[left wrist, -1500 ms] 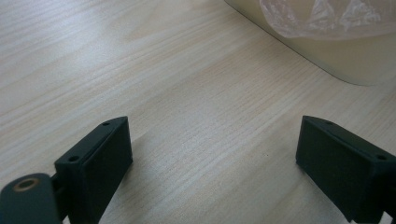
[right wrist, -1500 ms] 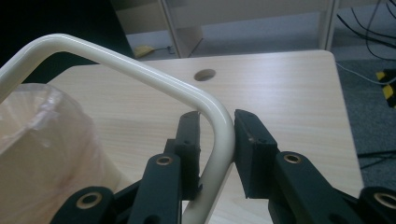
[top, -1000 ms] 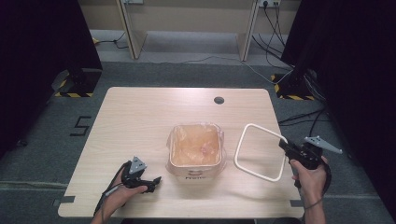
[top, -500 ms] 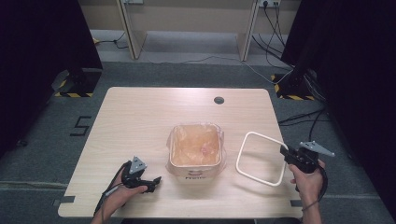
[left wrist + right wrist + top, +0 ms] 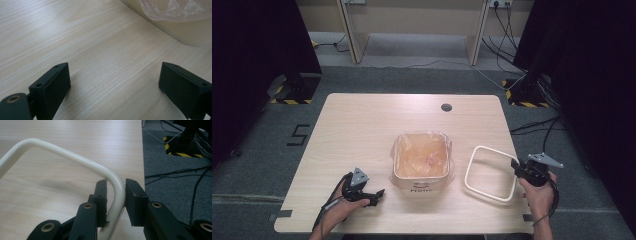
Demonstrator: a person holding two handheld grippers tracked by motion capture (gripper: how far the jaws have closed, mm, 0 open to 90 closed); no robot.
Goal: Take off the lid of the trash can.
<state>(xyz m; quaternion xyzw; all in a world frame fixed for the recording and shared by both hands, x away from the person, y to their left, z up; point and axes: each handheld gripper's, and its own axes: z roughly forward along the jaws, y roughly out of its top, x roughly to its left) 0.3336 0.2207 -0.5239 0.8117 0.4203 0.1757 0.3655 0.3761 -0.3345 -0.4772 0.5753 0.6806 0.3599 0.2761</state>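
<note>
The worktop [image 5: 362,130] is a pale wood-grain slab with rounded corners and a small dark round hole [image 5: 446,107] near its far edge, standing on grey carpet [image 5: 272,150]. Near its middle sits a square cream bin [image 5: 421,172] lined with a thin clear bag [image 5: 422,150] that folds over its rim. To the right of it lies a cream rounded-square ring [image 5: 488,172], its near right side over the worktop's right edge, and the left gripper [image 5: 362,192] rests on the wood at the near left.

tool [image 5: 116,195] clamping cream frame [image 5: 75,156], table [image 5: 62,135]
</note>
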